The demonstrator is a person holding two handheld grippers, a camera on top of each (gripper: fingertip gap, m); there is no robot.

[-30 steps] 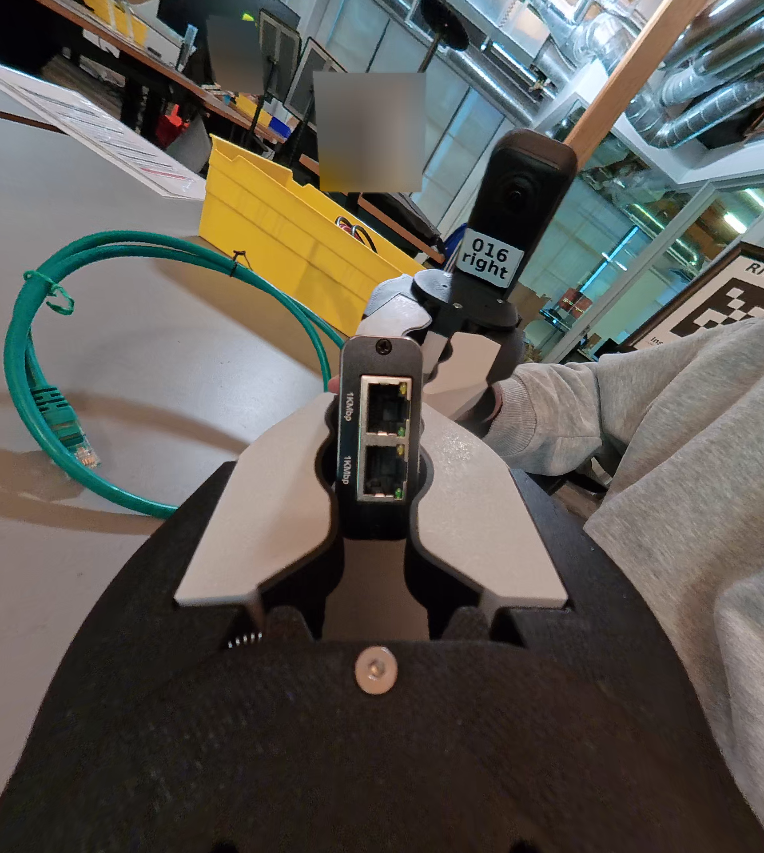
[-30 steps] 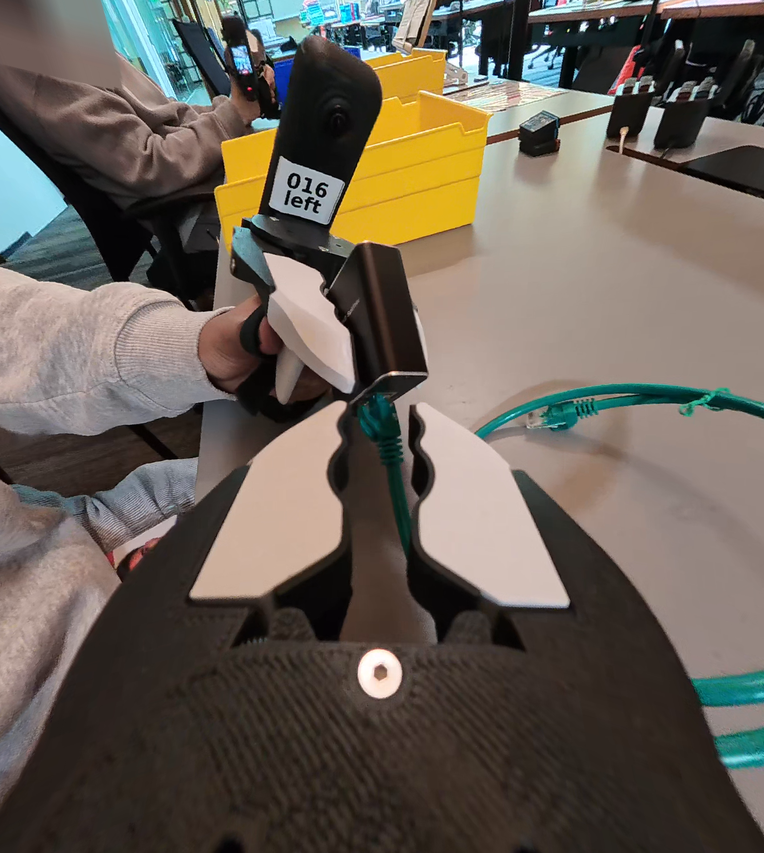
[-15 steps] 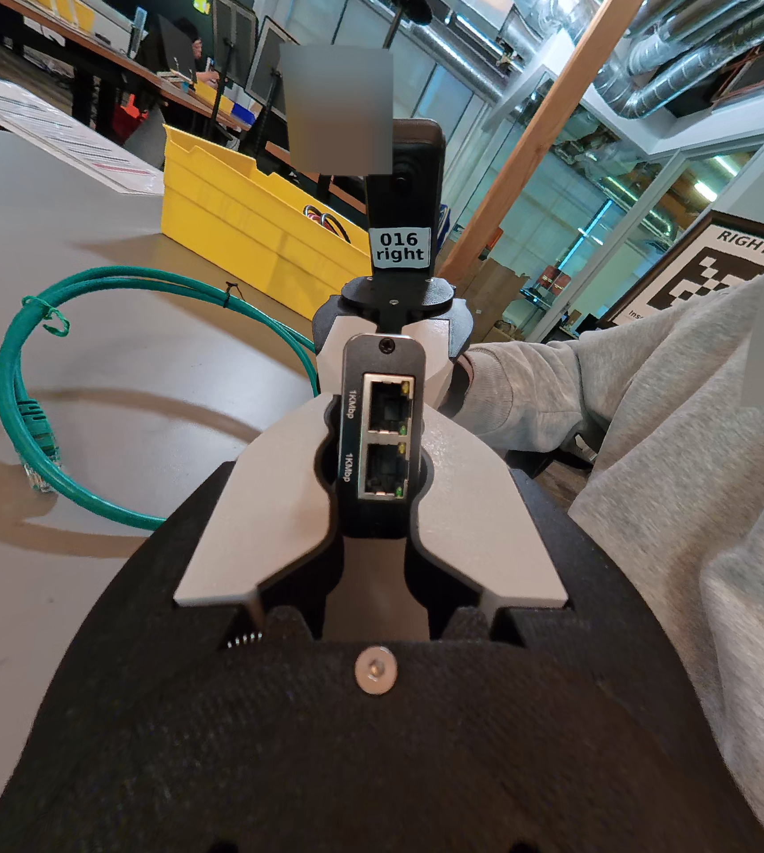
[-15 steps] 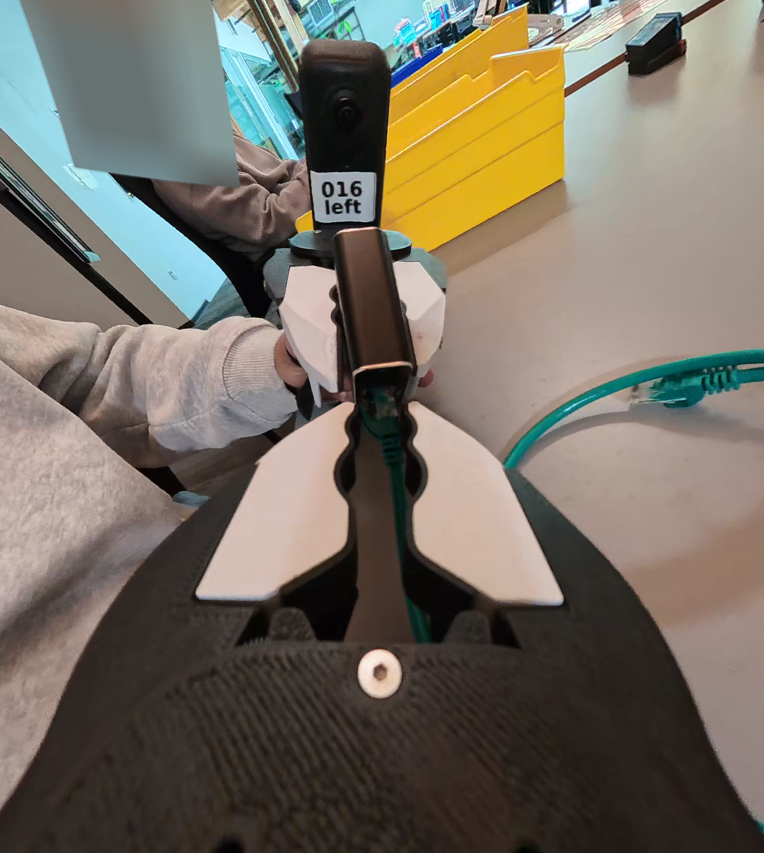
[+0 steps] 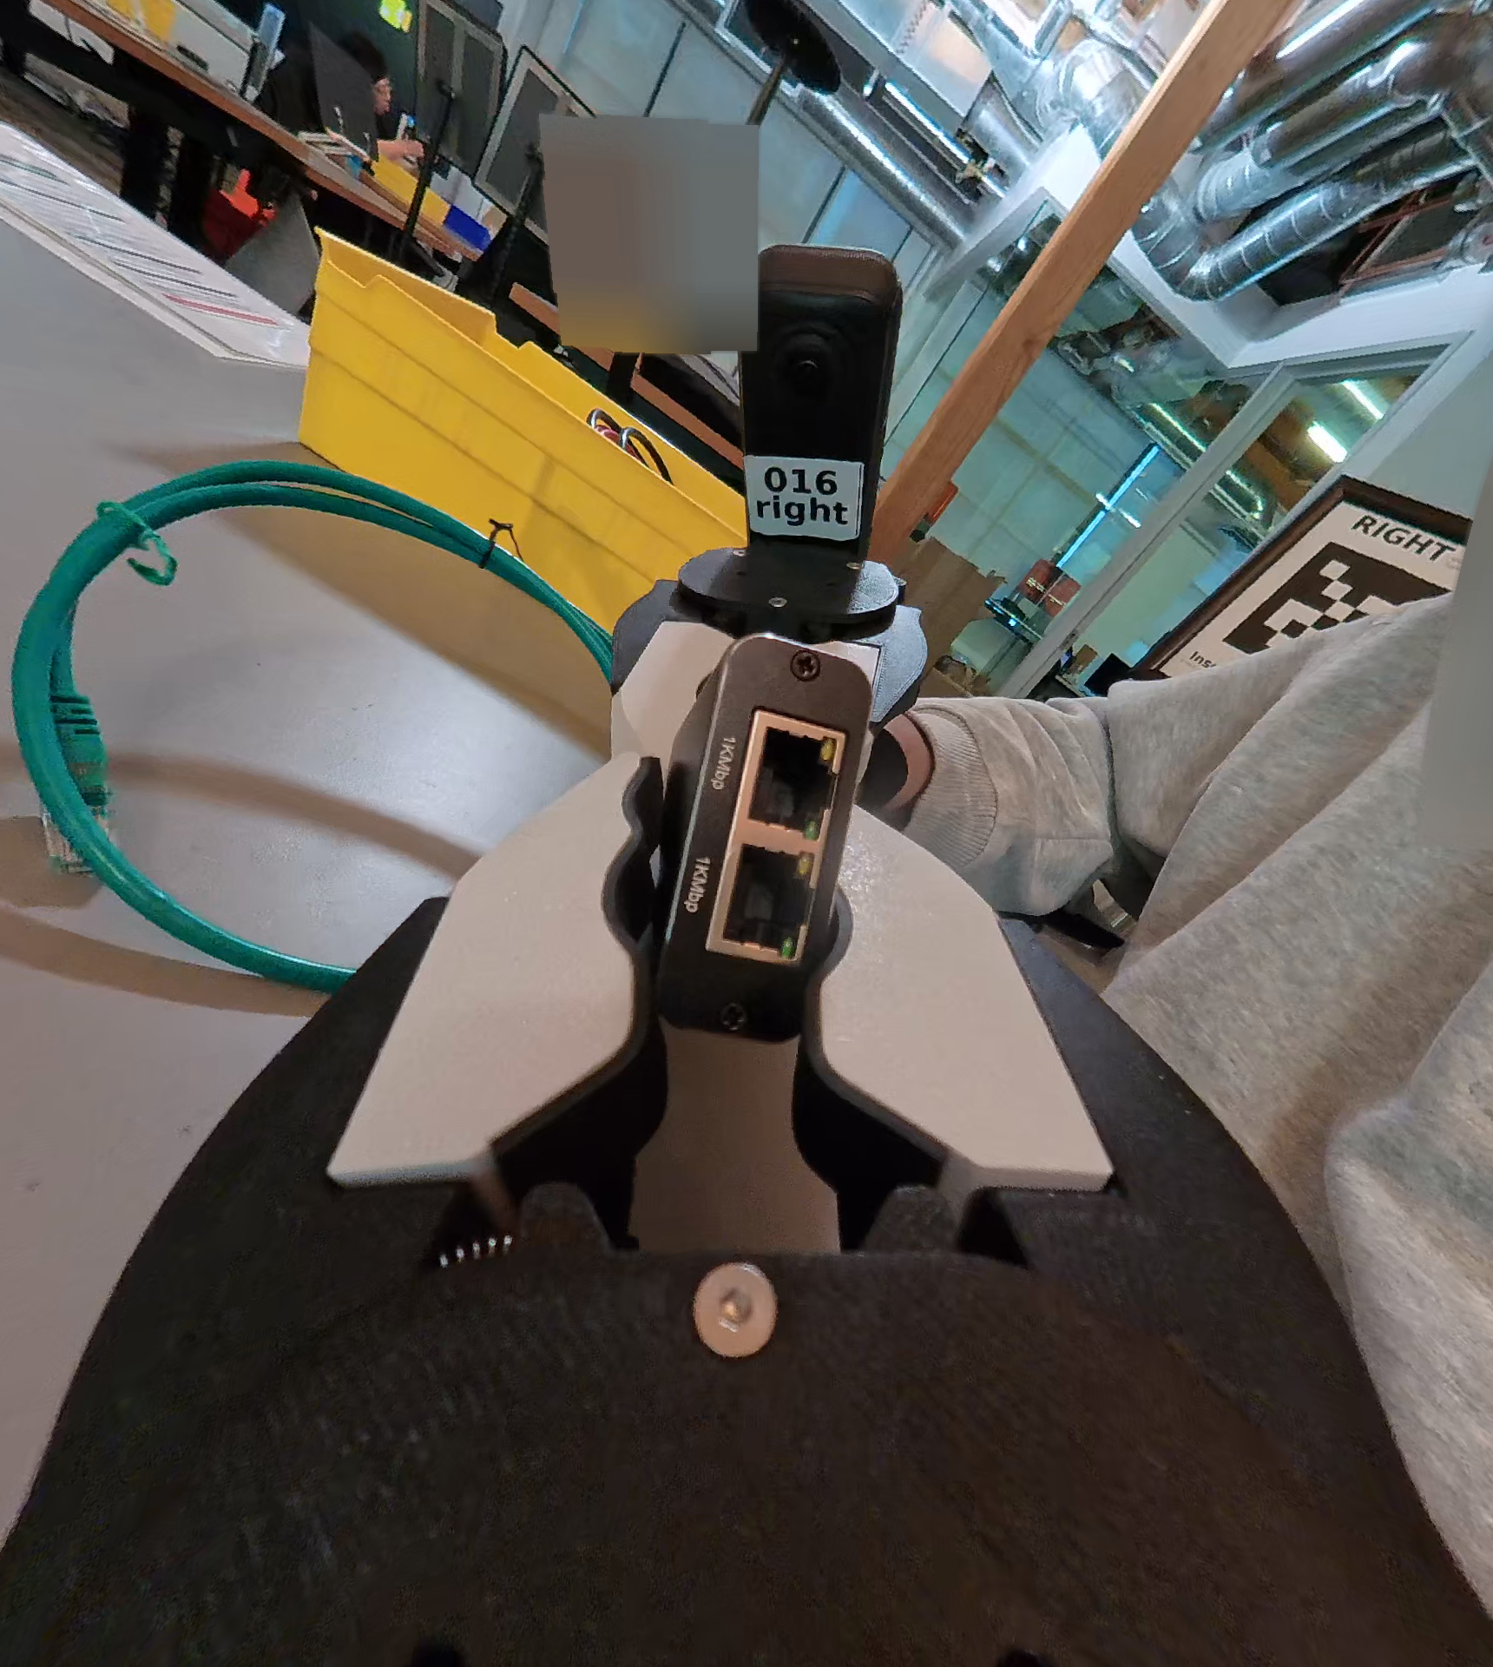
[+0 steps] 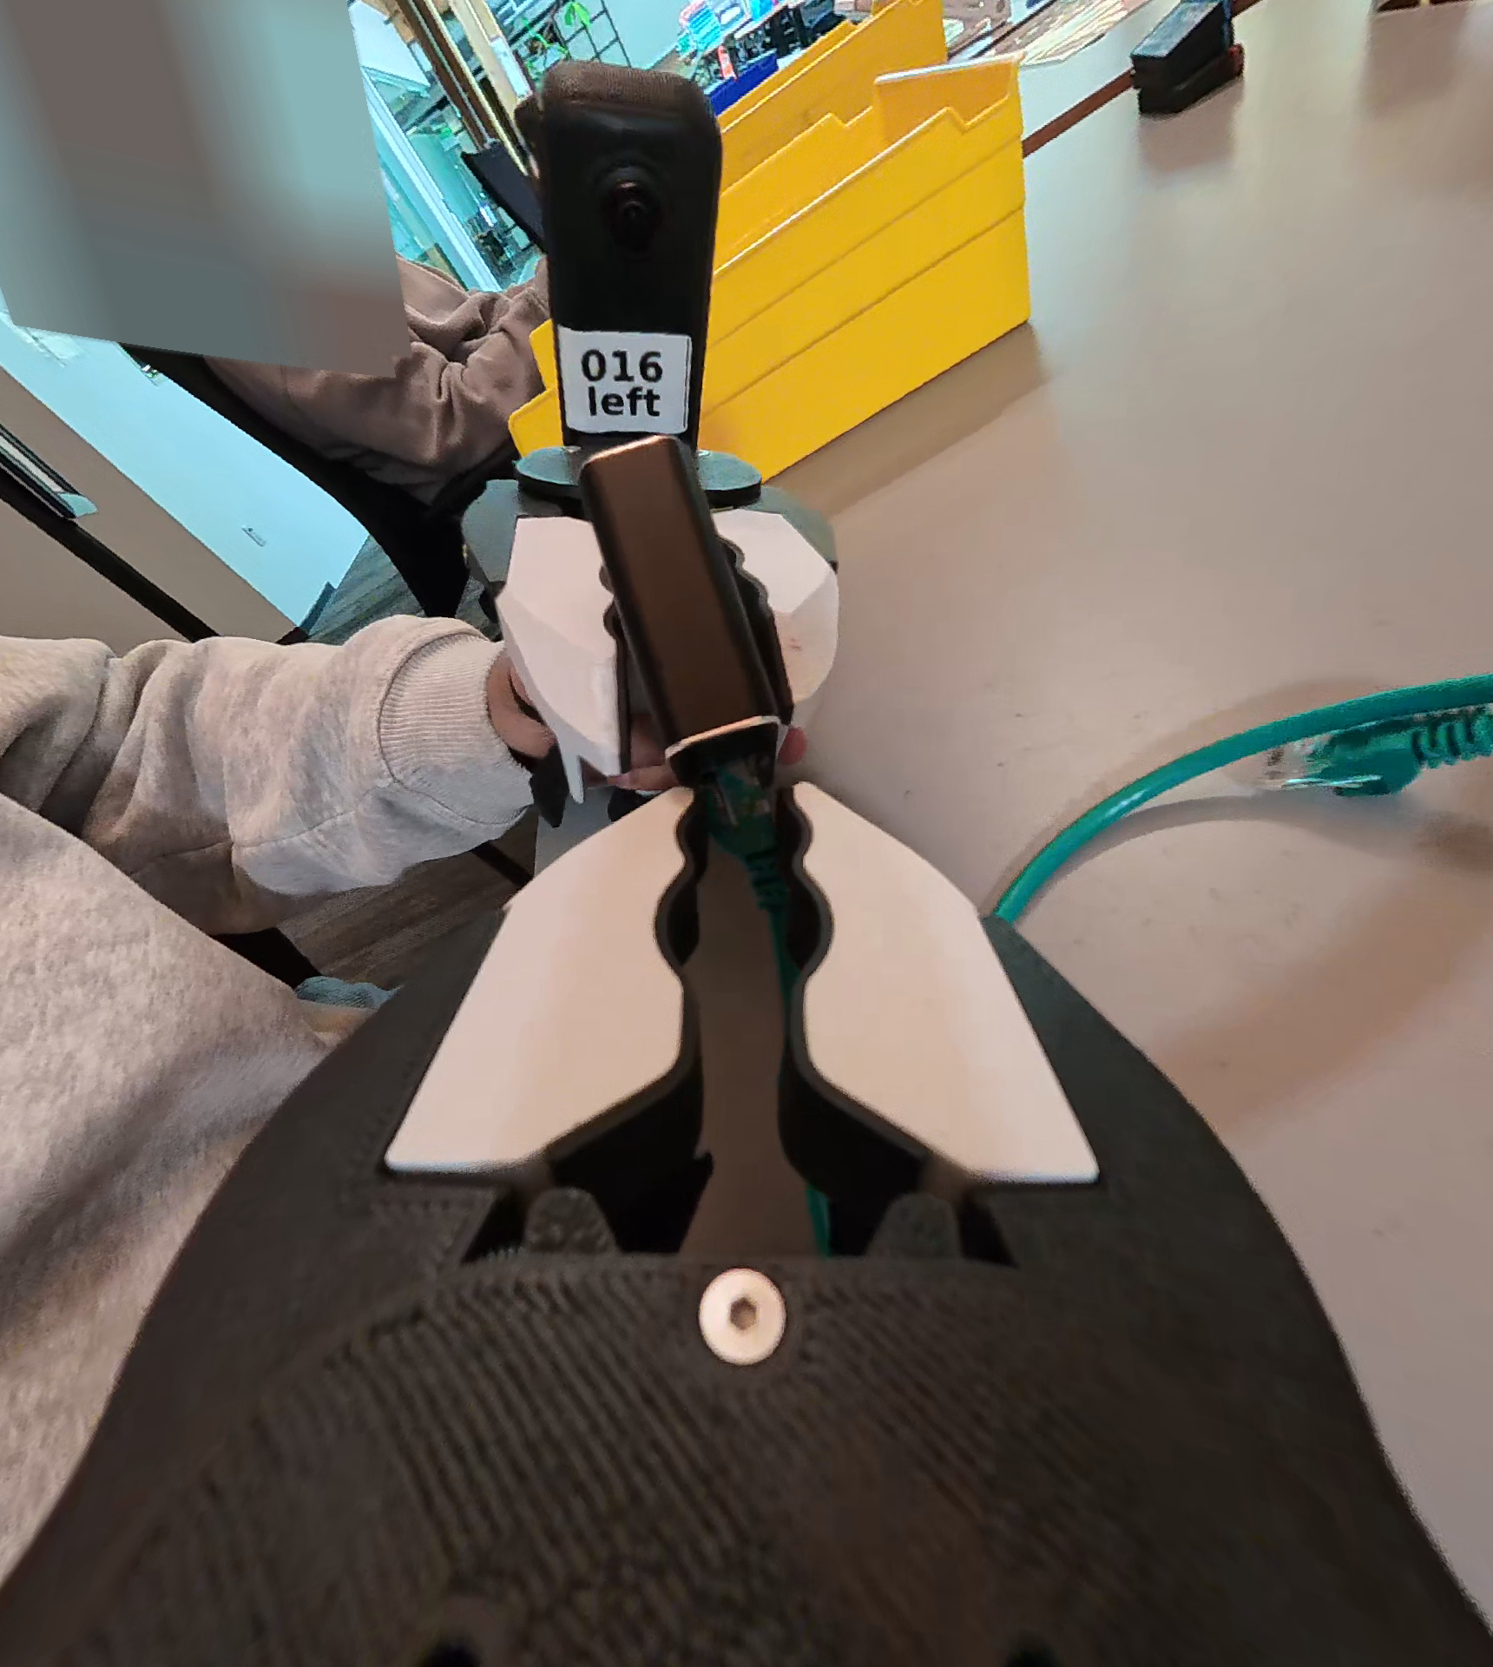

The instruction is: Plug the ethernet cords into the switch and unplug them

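My left gripper (image 5: 743,812) is shut on a small black switch (image 5: 761,830) and holds it above the table. The face toward me has two empty ports. My right gripper (image 6: 743,803) is shut on the green ethernet plug (image 6: 738,794), and its tip sits at a port in the switch's (image 6: 680,613) other end. I cannot tell how deep it is. The two grippers face each other head-on, the right gripper's fingers (image 5: 648,667) just behind the switch. The green cord (image 5: 184,911) loops over the table, its other plug (image 5: 71,785) lying loose, also in the right wrist view (image 6: 1356,749).
A yellow bin (image 5: 454,424) stands on the table behind the cord, also in the right wrist view (image 6: 869,234). A paper sheet (image 5: 121,262) lies at the far left. A seated person's sleeve (image 6: 418,388) is beyond the table edge. A black device (image 6: 1185,54) sits far back.
The two grippers have swung from an angle into line, facing each other. The switch now tilts slightly in my left gripper. The plug stays at the switch's port.
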